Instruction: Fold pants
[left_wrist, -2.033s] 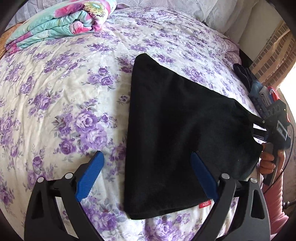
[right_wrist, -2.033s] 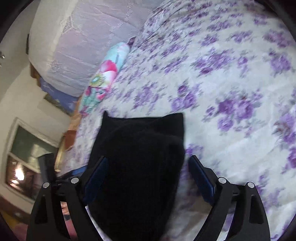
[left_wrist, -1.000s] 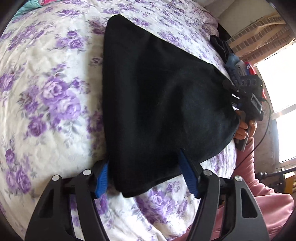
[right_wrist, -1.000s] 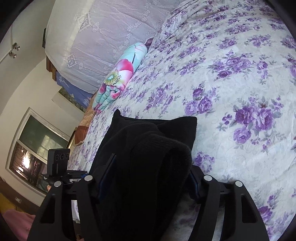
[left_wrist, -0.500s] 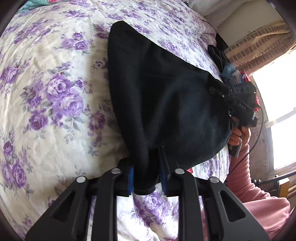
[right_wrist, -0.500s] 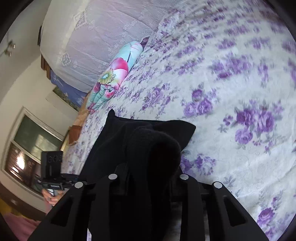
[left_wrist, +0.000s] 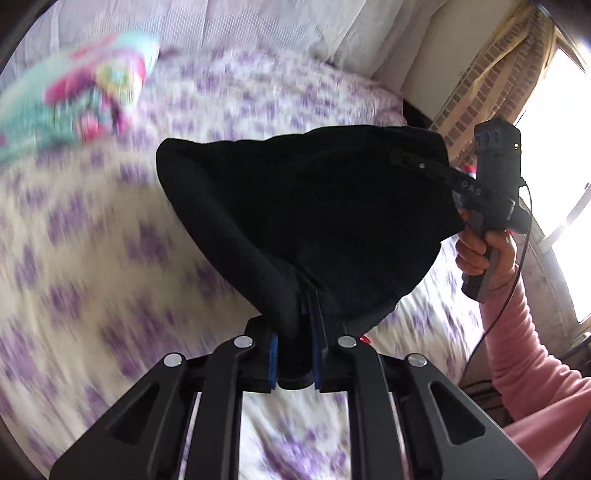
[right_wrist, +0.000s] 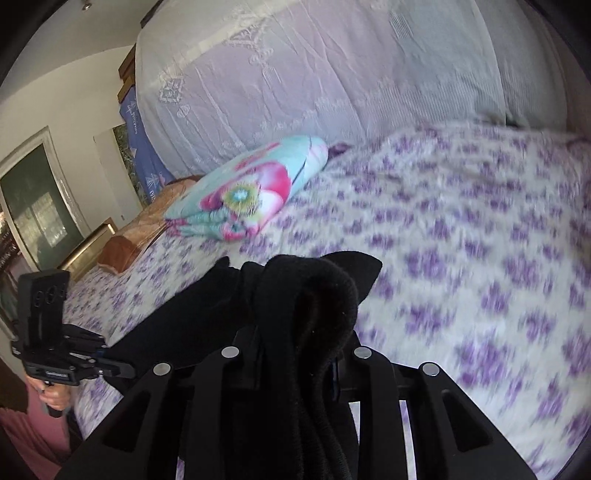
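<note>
The black pants (left_wrist: 317, 206) hang folded between both grippers above the purple-flowered bedspread (left_wrist: 92, 240). My left gripper (left_wrist: 295, 354) is shut on one corner of the cloth, its blue pads pinching a thick fold. In the left wrist view my right gripper (left_wrist: 424, 166) grips the opposite corner at the upper right, held by a hand in a pink sleeve. In the right wrist view my right gripper (right_wrist: 295, 365) is shut on a bunched fold of the pants (right_wrist: 314, 295). The left gripper (right_wrist: 110, 363) shows at the lower left there, also clamped on the cloth.
A folded turquoise and pink floral quilt (right_wrist: 251, 195) lies at the head of the bed. White lace-covered pillows (right_wrist: 332, 74) stand behind it. A brick-patterned wall and bright window (left_wrist: 554, 147) are at the right. A wooden bedside piece (right_wrist: 122, 243) stands beyond the bed.
Both grippers closed on the near corners of the pants and rose, lifting that edge off the bedspread. The cloth now hangs stretched between them.
</note>
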